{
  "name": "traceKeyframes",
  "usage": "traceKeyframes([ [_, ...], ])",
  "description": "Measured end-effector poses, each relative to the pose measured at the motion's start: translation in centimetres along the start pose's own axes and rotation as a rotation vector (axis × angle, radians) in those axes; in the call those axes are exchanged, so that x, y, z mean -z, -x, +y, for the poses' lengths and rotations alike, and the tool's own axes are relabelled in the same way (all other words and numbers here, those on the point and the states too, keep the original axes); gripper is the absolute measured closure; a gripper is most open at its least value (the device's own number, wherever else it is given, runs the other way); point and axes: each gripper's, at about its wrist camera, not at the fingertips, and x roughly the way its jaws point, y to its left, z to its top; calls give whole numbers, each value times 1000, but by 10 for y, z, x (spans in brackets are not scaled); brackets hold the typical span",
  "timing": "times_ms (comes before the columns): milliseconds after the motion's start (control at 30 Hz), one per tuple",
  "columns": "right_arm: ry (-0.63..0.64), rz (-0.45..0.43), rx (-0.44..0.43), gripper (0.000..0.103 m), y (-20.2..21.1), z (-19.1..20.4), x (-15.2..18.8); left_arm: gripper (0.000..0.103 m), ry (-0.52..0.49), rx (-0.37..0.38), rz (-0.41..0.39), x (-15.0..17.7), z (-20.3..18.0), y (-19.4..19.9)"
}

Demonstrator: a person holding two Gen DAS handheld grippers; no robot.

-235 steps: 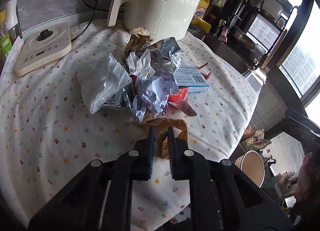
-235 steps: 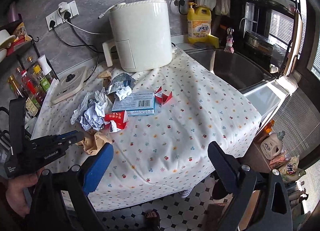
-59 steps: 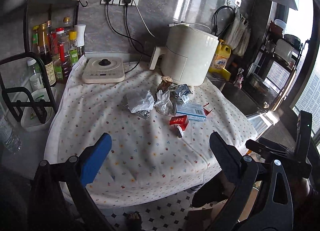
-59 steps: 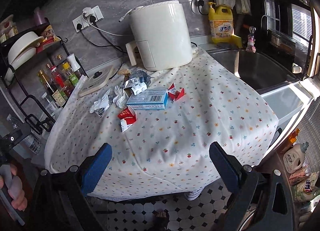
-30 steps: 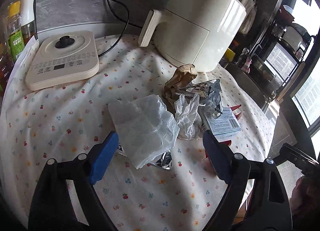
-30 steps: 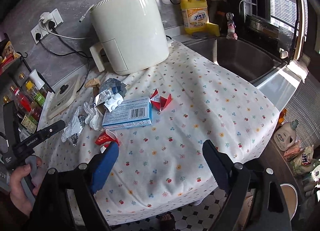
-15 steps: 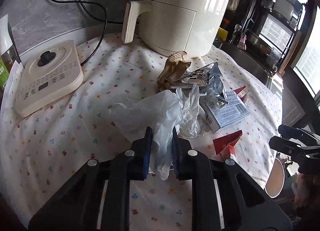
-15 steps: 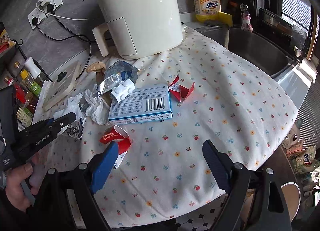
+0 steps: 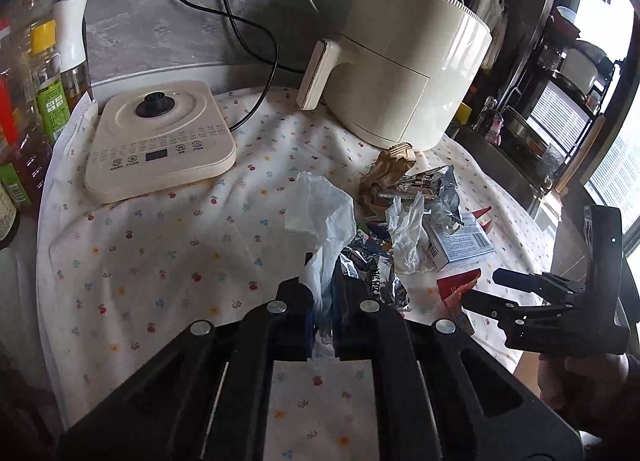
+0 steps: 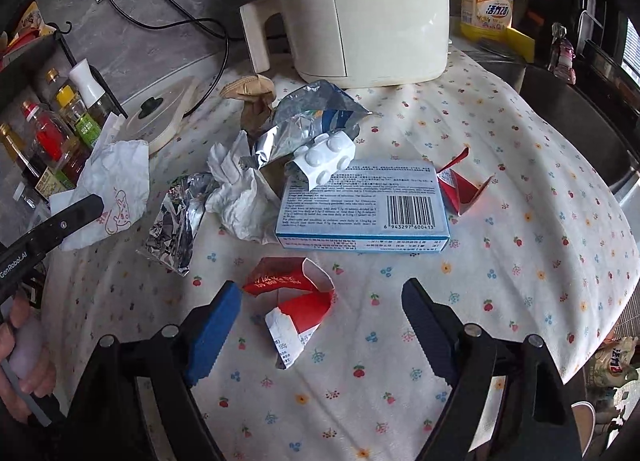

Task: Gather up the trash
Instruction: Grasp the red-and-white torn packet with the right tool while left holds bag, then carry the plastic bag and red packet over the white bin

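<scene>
My left gripper (image 9: 322,281) is shut on a white crumpled paper wrapper (image 9: 323,217) and holds it raised above the tablecloth; it also shows in the right wrist view (image 10: 114,189). My right gripper (image 10: 320,301) is open, its jaws either side of a torn red carton piece (image 10: 294,297). Beyond it lie a blue-white box (image 10: 362,207), a crumpled tissue (image 10: 240,197), a silver foil wrapper (image 10: 178,223), a foil bag (image 10: 308,125), a brown paper scrap (image 10: 256,99) and a second red piece (image 10: 460,187).
A cream air fryer (image 9: 400,73) stands at the back of the flowered tablecloth (image 9: 160,253). An induction cooker (image 9: 156,137) sits at the left, bottles (image 9: 44,93) beyond it. A sink (image 10: 572,121) and yellow detergent jug (image 10: 486,5) are to the right.
My left gripper has lifted the white wrapper off the pile, baring the silver foil beneath. My right gripper has come down close over the red carton piece.
</scene>
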Motion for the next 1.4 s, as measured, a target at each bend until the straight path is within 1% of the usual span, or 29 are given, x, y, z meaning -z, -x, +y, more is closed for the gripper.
traceKeyframes([
  [100,19,23,-15,48,-11,2,0,96,9,-14,-1,6,5,4],
  [133,24,32,-21,67,-13,2,0,96,11,-18,-2,8,5,5],
  [233,24,12,-60,67,-3,1,1,96,20,-25,-11,11,0,11],
  [367,65,-30,-102,67,21,-1,10,96,14,-32,-50,16,-17,26],
  [500,55,-60,-125,67,50,-19,25,96,17,-45,-80,25,-40,39],
  [567,47,-79,-132,67,68,-33,35,96,13,-54,-83,31,-56,42],
  [667,21,-95,-131,67,93,-63,52,96,8,-52,-80,42,-85,49],
  [767,-15,-103,-117,67,117,-98,72,96,2,-32,-67,53,-116,51],
  [833,-34,-109,-100,67,131,-121,86,96,-17,-27,-54,59,-139,49],
  [900,-60,-115,-80,67,144,-145,100,96,-25,-6,-48,65,-162,48],
  [1067,-144,-118,-43,66,170,-202,132,96,-44,41,-26,76,-215,41],
  [1233,-209,-125,-1,66,191,-255,165,96,-103,84,-2,89,-269,34],
  [1400,-296,-115,59,65,207,-312,202,96,-159,137,35,111,-326,24],
])
